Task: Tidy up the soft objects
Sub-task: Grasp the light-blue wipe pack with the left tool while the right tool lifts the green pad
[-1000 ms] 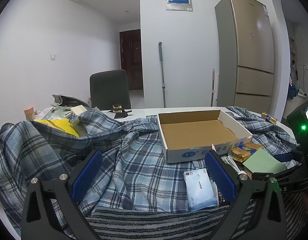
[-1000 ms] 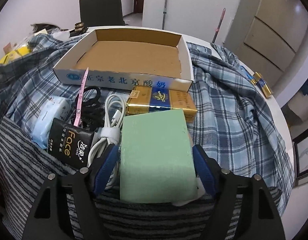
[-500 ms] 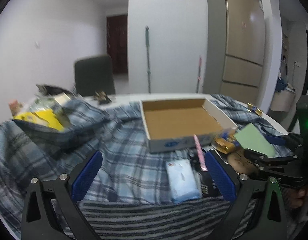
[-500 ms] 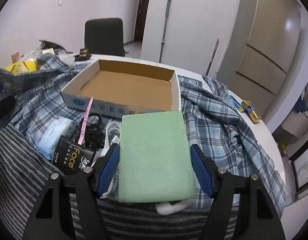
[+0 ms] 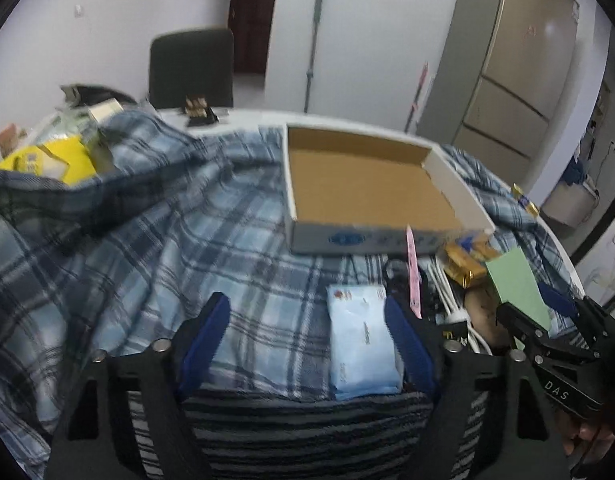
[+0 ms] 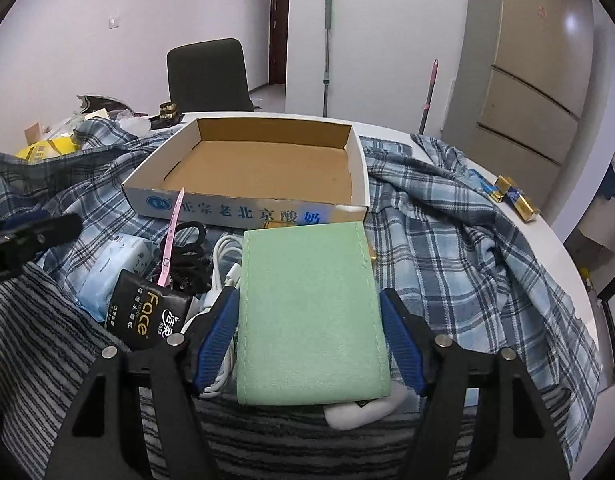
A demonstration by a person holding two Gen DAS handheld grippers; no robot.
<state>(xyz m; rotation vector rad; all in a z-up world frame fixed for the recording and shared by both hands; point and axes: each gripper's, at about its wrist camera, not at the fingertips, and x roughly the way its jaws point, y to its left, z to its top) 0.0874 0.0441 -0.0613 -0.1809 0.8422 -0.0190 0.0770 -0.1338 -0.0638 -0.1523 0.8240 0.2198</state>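
Between the right gripper's (image 6: 309, 334) blue pads, a green cloth (image 6: 309, 316) sits clamped, raised level above the clutter. Left gripper (image 5: 305, 346) hovers spread wide over a tissue pack (image 5: 361, 344). Beyond lies the box (image 6: 247, 208).

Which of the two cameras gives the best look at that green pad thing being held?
The right wrist view. There the green pad fills the middle, flat-faced, between the right gripper fingers, stitched edge visible. The left wrist view shows it only small, slanted and blurred at the right edge, with its lower end hidden behind the right gripper.
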